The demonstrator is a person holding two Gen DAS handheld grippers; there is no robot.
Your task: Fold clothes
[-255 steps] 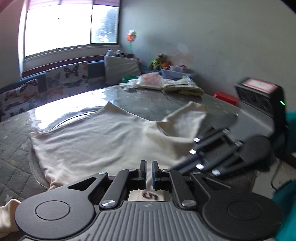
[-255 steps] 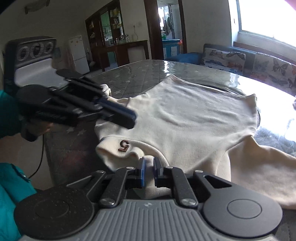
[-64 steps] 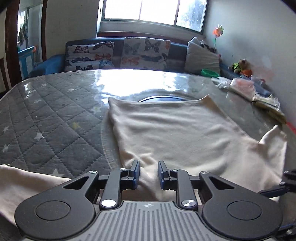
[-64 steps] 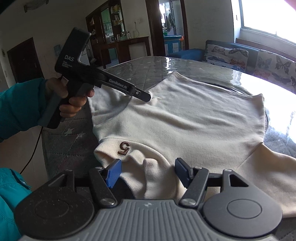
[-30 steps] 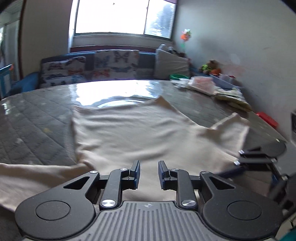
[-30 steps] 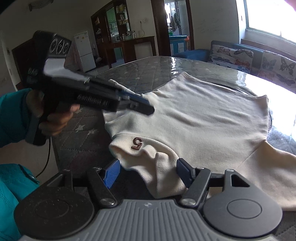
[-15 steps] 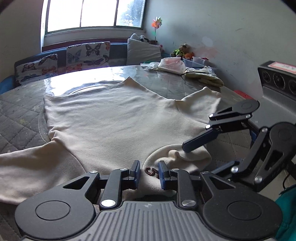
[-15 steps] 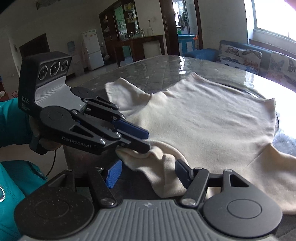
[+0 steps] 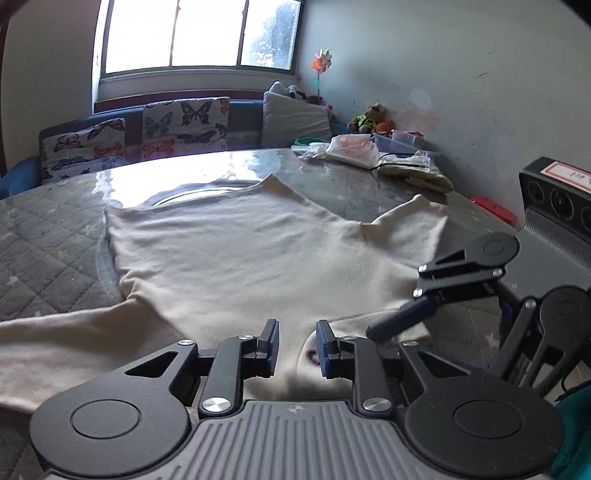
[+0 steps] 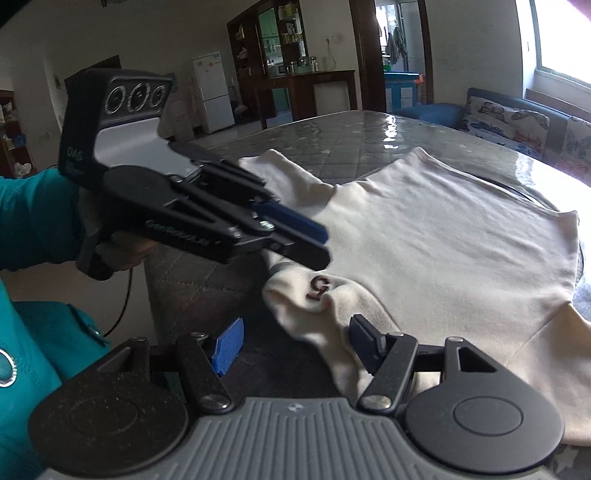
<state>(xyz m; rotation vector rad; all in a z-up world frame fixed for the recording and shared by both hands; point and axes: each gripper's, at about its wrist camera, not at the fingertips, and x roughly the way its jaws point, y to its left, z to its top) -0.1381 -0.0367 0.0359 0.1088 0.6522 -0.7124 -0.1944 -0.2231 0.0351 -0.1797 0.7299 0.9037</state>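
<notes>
Collar (image 10: 317,291) of the cream sweater (image 9: 236,251), low in frame, lies between my wide-open right gripper (image 10: 295,347) fingers and my narrowly parted, empty left gripper (image 9: 295,343) fingers, so I should close on the edge only.

Both views sit low and close over the near edge of the bench (image 9: 55,236). The left wrist view faces the window (image 9: 192,33) in its upper left; the right wrist view faces the doorway (image 10: 399,55) at top centre. They share the cream garment (image 9: 229,254) (image 10: 443,236), and each shows the other's gripper.
</notes>
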